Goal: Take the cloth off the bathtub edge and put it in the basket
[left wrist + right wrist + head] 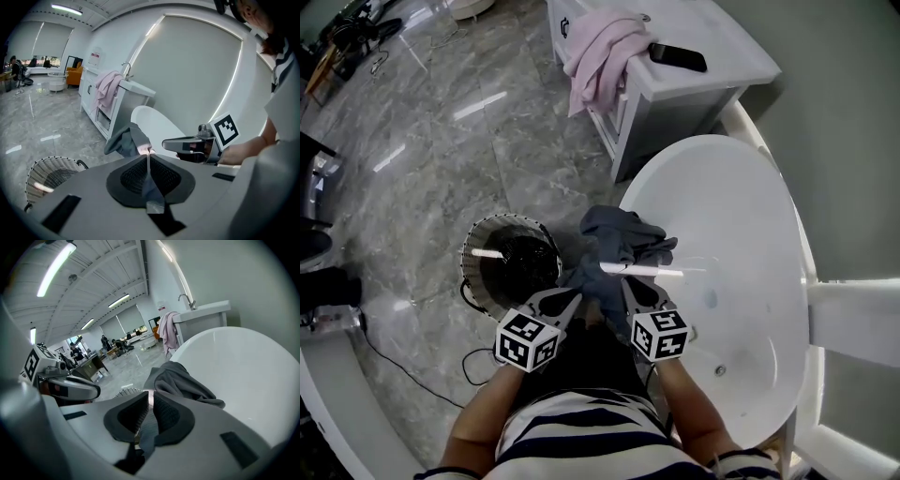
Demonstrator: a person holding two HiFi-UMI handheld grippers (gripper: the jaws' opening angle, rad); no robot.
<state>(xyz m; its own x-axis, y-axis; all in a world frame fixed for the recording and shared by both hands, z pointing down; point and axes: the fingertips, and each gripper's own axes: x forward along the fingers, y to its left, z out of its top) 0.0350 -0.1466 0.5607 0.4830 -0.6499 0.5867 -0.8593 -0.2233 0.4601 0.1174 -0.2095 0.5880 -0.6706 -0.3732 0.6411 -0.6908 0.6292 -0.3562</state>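
At the tub edge, your left gripper and right gripper each pinch the cloth, jaws pressed together on it. Cloth lies over the rim, just beside the basket. Grasp done; lift and drop remain.

The left gripper covered the wire basket's near rim. The grey cloth's lower folds lay hidden behind it and the right gripper. Distant figures were too small to make out.
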